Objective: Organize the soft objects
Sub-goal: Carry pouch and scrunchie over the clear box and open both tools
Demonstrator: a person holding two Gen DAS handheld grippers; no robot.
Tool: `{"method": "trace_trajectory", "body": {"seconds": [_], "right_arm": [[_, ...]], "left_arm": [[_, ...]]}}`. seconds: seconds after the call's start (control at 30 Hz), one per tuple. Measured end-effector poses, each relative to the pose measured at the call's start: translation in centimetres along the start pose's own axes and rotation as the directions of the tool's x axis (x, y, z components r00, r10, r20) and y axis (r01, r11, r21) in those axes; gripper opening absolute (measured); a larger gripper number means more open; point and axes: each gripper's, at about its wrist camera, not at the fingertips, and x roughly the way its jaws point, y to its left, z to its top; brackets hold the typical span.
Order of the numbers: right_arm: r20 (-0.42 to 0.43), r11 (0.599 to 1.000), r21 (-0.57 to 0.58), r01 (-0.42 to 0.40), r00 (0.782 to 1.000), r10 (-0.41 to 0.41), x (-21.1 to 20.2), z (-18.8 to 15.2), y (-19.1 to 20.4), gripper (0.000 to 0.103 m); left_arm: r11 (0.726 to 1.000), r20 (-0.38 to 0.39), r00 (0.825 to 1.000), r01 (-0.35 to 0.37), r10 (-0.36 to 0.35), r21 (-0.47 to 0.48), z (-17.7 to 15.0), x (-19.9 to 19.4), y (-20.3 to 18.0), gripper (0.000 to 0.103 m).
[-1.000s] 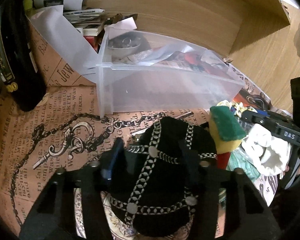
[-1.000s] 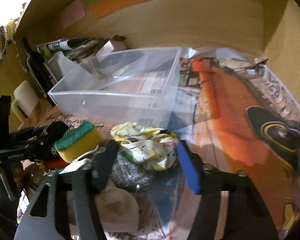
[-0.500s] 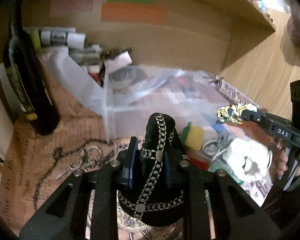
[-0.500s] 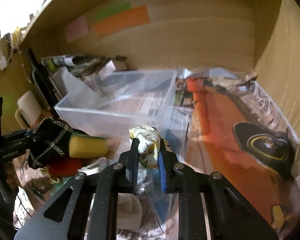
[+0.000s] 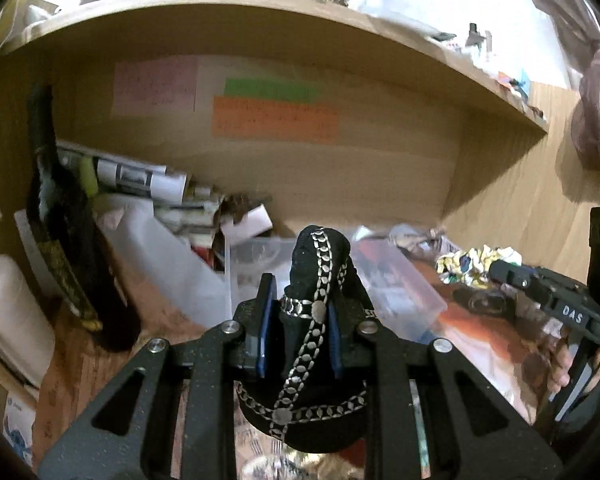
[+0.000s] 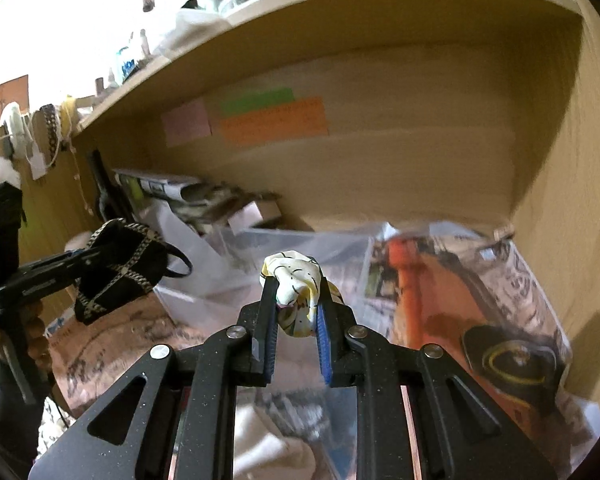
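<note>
while both hands are loaded up, the thing that matters is where the clear plastic bin (image 6: 300,252) is sitting, since that looks like the drop spot for the soft stuff (my guess, going by the task).

the left hand-held gripper (image 5: 298,332) is pinching a black pouch with silver chain trim (image 5: 320,280), fingers closed in tight around its waist, so the pouch is standing up out of the jaws with its long axis pointing forward and up, and the fatter bottom is bulging below. it's hanging in the air, not touching the worktop.

the right hand-held gripper (image 6: 296,320) is squeezing a crumpled white and yellow patterned cloth (image 6: 296,292), jaws narrowed down onto it, wad sticking out past the fingertips.

the bin is lying straight ahead of and below both grippers, just past the fingertips, its long side running forward into the shelf nook. from the right wrist view the cloth is lining up pretty much dead centre on the bin opening, while the pouch is sitting off to that gripper's left, near the bin's left corner. so i'd say the right hand is the nearer one, needing only a short push forward and down before letting go. the left needs to be shifting right a bit first.
</note>
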Motion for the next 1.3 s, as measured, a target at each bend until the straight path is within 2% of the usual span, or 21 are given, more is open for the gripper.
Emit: {"method": "trace_trajectory", "body": {"seconds": [0.13, 0.4, 0.57, 0.77, 0.97, 1.03, 1.1, 1.17, 1.23, 1.3], "right_arm": [[0.008, 1.000, -0.013, -0.011, 1.000, 0.011, 1.2, 0.9, 0.5, 0.015], [-0.025, 1.000, -0.019, -0.009, 1.000, 0.008, 5.0, 2.6, 0.8, 0.015], [-0.108, 1.000, -0.025, -0.003, 0.994, 0.000, 8.5, 2.9, 0.4, 0.015], [-0.231, 1.000, -0.020, 0.005, 0.973, -0.010, 12.4, 1.7, -0.4, 0.016], [-0.293, 1.000, -0.021, 0.010, 0.956, -0.016, 14.0, 0.9, -1.0, 0.019], [-0.302, 1.000, -0.023, 0.015, 0.953, -0.021, 14.2, 0.7, -1.1, 0.019], [-0.305, 0.999, -0.030, 0.022, 0.952, -0.030, 14.2, 0.6, -1.1, 0.025], [-0.296, 0.998, -0.049, 0.045, 0.953, -0.058, 14.1, 0.6, -0.9, 0.044], [-0.286, 0.997, -0.064, 0.053, 0.956, -0.069, 14.0, 0.7, -0.7, 0.057], [-0.269, 0.995, -0.075, 0.060, 0.960, -0.078, 13.7, 0.9, -0.5, 0.061]], "left_arm": [[1.000, 0.006, 1.000, -0.019, 0.019, 0.004, 1.3, 1.9, 0.3, 0.023], [0.999, -0.064, 0.997, -0.039, 0.039, -0.004, 2.5, 7.4, 0.7, 0.023], [0.998, -0.136, 0.989, -0.060, 0.061, 0.008, 2.2, 11.2, 0.7, 0.023], [0.999, -0.225, 0.973, -0.051, 0.050, 0.001, 1.2, 14.9, 0.9, 0.023], [0.999, -0.297, 0.954, -0.042, 0.045, 0.016, 0.1, 17.0, 0.4, 0.023], [0.999, -0.313, 0.949, -0.042, 0.045, 0.018, -0.2, 17.3, 0.4, 0.026], [0.999, -0.319, 0.946, -0.045, 0.049, 0.022, -0.5, 17.3, 0.3, 0.032], [0.999, -0.317, 0.947, -0.050, 0.054, 0.022, -0.6, 17.1, 0.4, 0.039], [0.999, -0.309, 0.950, -0.051, 0.054, 0.018, -0.5, 16.6, 0.4, 0.048], [0.999, -0.291, 0.955, -0.054, 0.054, 0.008, -0.2, 15.7, 0.6, 0.052]]}}
